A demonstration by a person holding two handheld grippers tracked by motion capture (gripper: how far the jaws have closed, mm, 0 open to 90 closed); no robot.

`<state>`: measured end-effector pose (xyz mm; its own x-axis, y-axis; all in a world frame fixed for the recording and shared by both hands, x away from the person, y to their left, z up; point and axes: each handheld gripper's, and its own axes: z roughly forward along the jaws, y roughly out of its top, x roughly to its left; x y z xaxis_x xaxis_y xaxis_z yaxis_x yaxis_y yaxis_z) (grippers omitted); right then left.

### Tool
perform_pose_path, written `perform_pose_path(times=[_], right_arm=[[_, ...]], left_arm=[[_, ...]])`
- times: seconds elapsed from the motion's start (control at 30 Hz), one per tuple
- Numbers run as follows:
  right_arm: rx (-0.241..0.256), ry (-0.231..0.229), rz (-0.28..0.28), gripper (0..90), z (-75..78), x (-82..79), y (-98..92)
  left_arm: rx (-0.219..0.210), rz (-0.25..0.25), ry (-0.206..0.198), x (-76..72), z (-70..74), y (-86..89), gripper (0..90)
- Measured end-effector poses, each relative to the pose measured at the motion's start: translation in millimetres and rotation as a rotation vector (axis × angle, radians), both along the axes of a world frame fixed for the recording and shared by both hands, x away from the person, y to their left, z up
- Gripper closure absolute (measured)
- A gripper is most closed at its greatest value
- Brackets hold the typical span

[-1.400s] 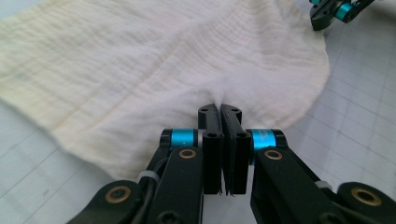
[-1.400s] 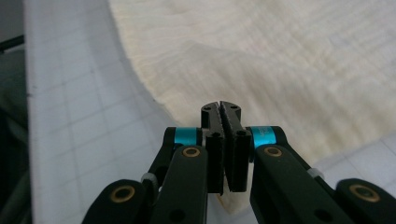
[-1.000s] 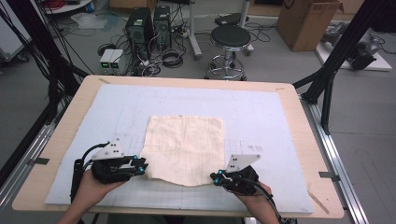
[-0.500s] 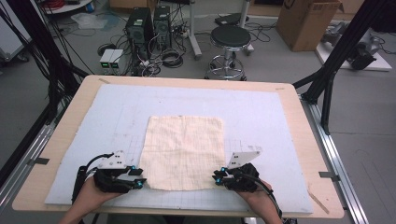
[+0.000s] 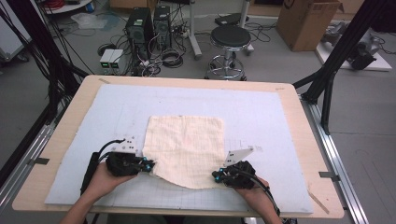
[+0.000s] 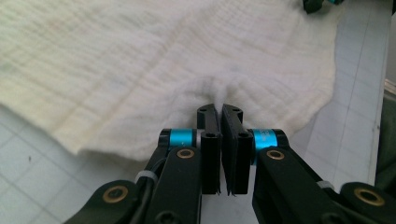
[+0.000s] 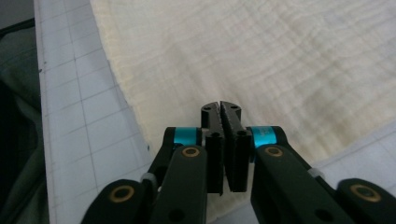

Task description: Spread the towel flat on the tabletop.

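A cream square cloth [image 5: 184,144] lies on the pale grid mat [image 5: 275,126] in the middle of the table. My left gripper [image 5: 148,164] is at its near left corner, jaws shut on a pinched-up pucker of the cloth [image 6: 140,70]. Over at the near right corner, my right gripper [image 5: 215,176] is shut on the cloth's edge [image 7: 261,60]. Between the two grippers the cloth's near edge bows toward the person. The far edge lies flat. The left gripper view catches a bit of the right gripper [image 6: 322,3] at its top right.
The mat covers most of the wooden tabletop [image 5: 306,154], with bare mat on both sides of the cloth and beyond it. On the floor past the table stand a stool [image 5: 230,39], computer towers [image 5: 149,23] and a cardboard box [image 5: 308,21].
Both hands drew the cloth's near edge a little toward the person, and that edge now bows between the grippers. Both stay shut on the corners.
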<state>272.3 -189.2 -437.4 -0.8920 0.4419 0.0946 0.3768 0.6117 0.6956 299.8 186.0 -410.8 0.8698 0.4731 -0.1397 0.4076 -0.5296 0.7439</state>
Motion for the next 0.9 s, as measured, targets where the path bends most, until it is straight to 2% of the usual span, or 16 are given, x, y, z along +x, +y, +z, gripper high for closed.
perform_pose_path(times=[0.17, 0.3, 0.37, 0.43, 0.47, 0.63, 0.77, 0.9], right_arm=[[0.002, -0.009, -0.046, 89.1, 2.4, 2.8, -7.1], [-0.004, -0.009, -0.101, 89.0, 2.2, 8.6, -14.7], [-0.021, -0.017, -0.129, 89.5, 1.5, 12.1, -18.5], [-0.011, -0.012, -0.145, 89.5, 0.9, 15.0, -22.7], [-0.001, -0.01, -0.151, 89.5, 0.8, 15.7, -24.3], [0.013, -0.006, -0.145, 88.5, 0.3, 15.0, -25.4], [0.016, -0.005, -0.14, 86.0, 0.6, 13.1, -23.0], [0.023, -0.006, -0.139, 83.8, 1.2, 12.1, -22.6]], left_arm=[[0.034, 0.002, 0.027, 28.9, 2.9, -21.2, 85.5], [0.046, 0.026, 0.055, 49.5, -4.2, -38.5, 83.2], [0.053, 0.051, 0.069, 57.9, -10.3, -44.2, 80.1], [0.062, 0.071, 0.087, 64.3, -16.4, -48.1, 75.6], [0.055, 0.076, 0.095, 66.0, -16.9, -48.6, 73.2], [0.023, 0.08, 0.056, 60.3, -6.1, -43.1, 68.7], [-0.014, 0.065, 0.034, 52.7, 3.8, -37.8, 72.7], [-0.012, 0.037, 0.032, 51.4, 1.7, -43.5, 75.7]])
